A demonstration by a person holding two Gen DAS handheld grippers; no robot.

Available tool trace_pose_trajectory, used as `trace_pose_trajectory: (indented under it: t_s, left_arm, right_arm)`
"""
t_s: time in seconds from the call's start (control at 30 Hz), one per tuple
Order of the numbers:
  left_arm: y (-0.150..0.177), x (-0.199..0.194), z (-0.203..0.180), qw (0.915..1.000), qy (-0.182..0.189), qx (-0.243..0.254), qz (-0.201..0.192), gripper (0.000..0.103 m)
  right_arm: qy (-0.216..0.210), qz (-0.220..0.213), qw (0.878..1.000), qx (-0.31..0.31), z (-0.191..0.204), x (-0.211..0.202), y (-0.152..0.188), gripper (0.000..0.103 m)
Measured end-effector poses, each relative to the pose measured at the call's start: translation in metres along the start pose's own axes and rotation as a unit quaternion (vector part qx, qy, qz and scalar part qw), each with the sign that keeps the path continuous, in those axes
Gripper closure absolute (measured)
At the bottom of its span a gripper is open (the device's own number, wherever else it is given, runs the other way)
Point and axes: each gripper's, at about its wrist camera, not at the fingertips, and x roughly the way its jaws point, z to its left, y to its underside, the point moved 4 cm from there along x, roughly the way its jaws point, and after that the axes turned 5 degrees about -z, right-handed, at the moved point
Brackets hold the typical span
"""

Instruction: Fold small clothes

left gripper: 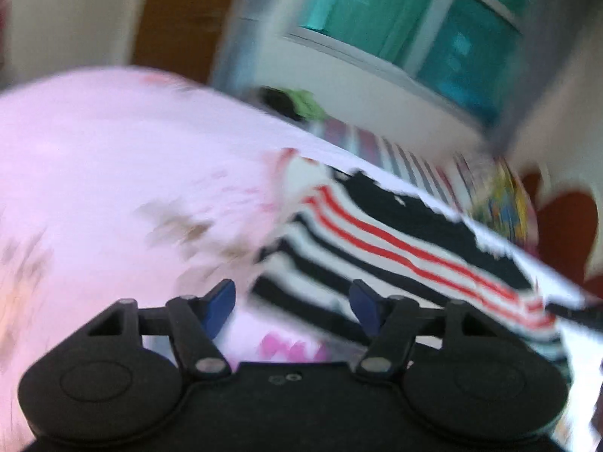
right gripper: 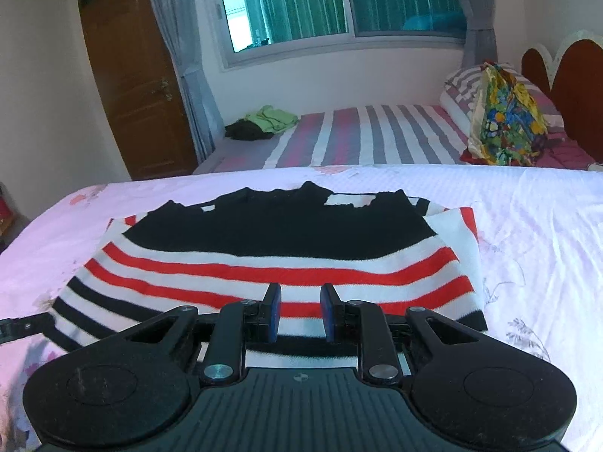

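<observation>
A small knit garment (right gripper: 279, 252) with black, white and red stripes lies folded flat on the pink floral bedsheet (right gripper: 535, 233). My right gripper (right gripper: 300, 301) hovers over its near edge, jaws partly open with nothing between them. In the blurred, tilted left wrist view the same garment (left gripper: 395, 241) lies ahead and to the right of my left gripper (left gripper: 292, 301), which is open and empty at the garment's left edge. A bit of the left gripper (right gripper: 15, 329) shows at the far left of the right wrist view.
A second bed with a striped sheet (right gripper: 369, 135) stands behind. On it are green and dark clothes (right gripper: 264, 122), striped pillows (right gripper: 465, 83) and a colourful bag (right gripper: 505, 120). A wooden door (right gripper: 132, 75) is at back left, a curtained window (right gripper: 339, 0) behind.
</observation>
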Motion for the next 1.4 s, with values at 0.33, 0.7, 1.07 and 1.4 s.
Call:
trace_pose_trajectory:
  t_s: [0.33, 0.7, 1.07, 1.4]
  left_arm:
    - [0.007, 0.057, 0.012, 0.9669, 0.074, -0.244, 0.007, 0.049]
    - [-0.007, 0.102, 0.009, 0.9542, 0.083, -0.287, -0.011, 0.087]
    - [0.000, 0.105, 0.022, 0.9489, 0.123, -0.291, -0.006, 0.089]
    - [-0.056, 0.088, -0.068, 0.9420, 0.247, -0.227, -0.017, 0.089]
  right_arm:
    - [-0.052, -0.006, 0.996, 0.070, 0.013, 0.003, -0.001, 0.091]
    - [-0.073, 0.024, 0.994, 0.077, 0.040, 0.057, 0.001, 0.100]
    - [-0.051, 0.059, 0.994, 0.076, 0.032, 0.082, 0.024, 0.103]
    - [-0.073, 0.055, 0.986, 0.138, 0.018, 0.079, 0.024, 0.103]
